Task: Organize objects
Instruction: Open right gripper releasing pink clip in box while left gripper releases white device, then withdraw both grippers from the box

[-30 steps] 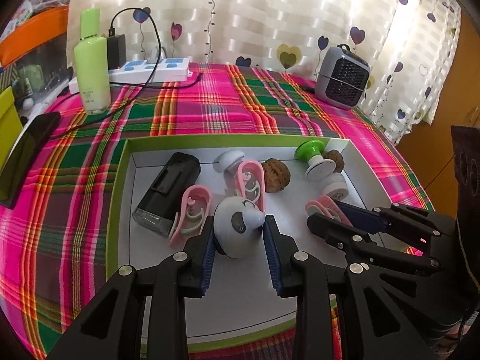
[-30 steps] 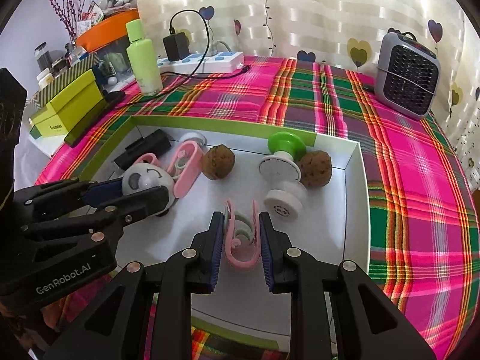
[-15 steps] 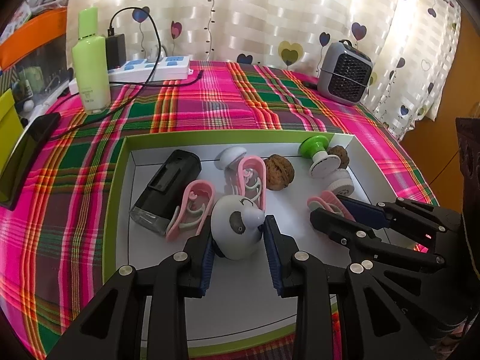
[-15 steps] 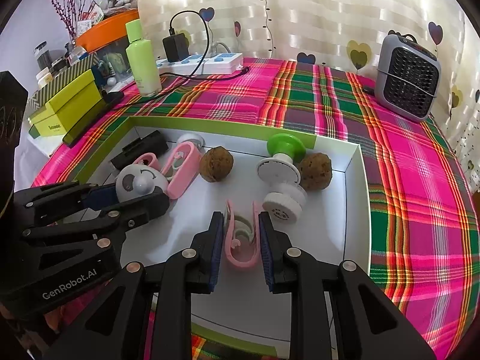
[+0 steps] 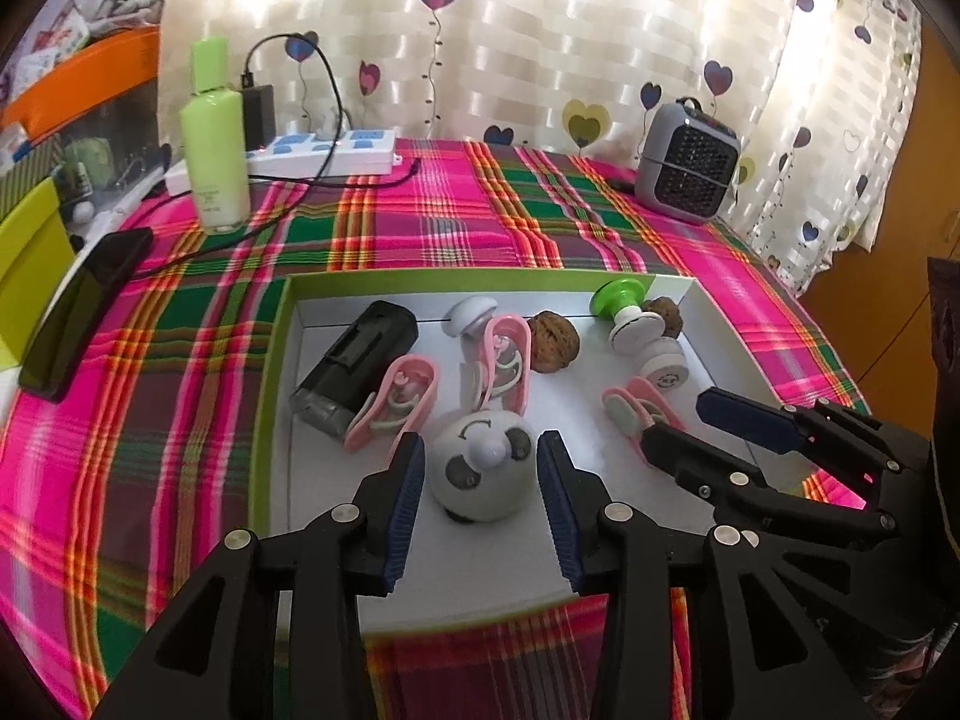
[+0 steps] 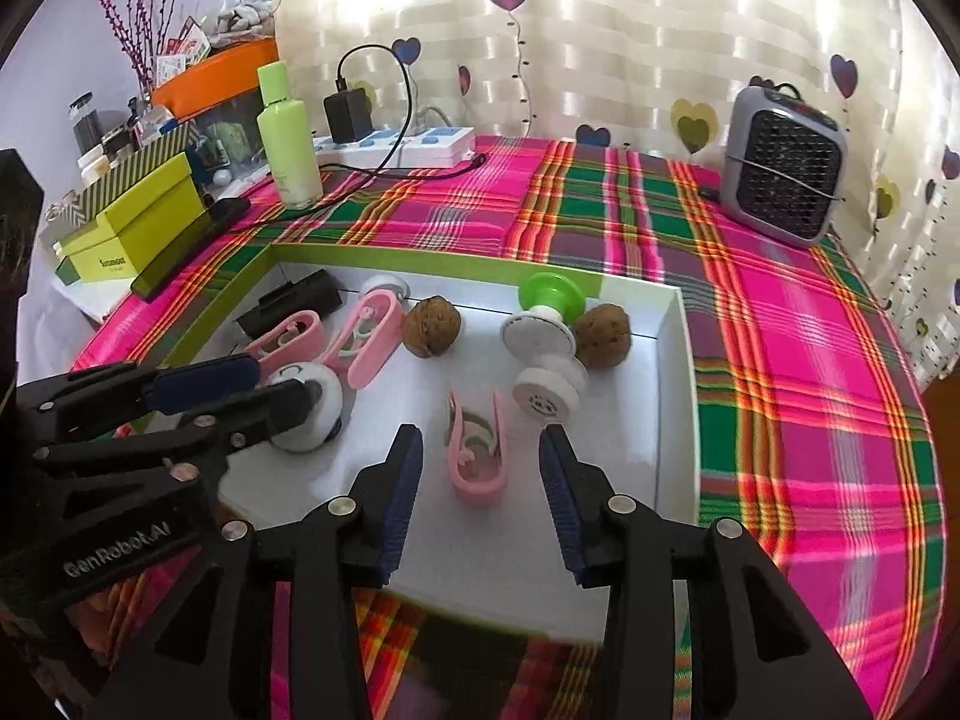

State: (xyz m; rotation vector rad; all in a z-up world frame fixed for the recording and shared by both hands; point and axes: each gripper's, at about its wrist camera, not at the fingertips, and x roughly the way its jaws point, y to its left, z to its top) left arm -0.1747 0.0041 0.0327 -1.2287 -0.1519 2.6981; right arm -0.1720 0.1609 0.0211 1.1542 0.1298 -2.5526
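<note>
Both tools had spread since a second earlier: left tool (image 5: 483,471) released the panda ball (image 5: 483,474), right tool (image 6: 480,468) the pink clip (image 6: 477,456), both resting in the tray (image 6: 675,360). Placing done; withdrawal seemed next.

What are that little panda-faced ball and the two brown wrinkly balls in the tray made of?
The panda-faced ball looks like smooth, hard plastic: a glossy white shell with black printed patches and a soft highlight. The two brown balls look like real walnuts, matte, with a rough, furrowed shell, though moulded imitations cannot be ruled out. The tray seems to be white coated cardboard with a green rim.
</note>
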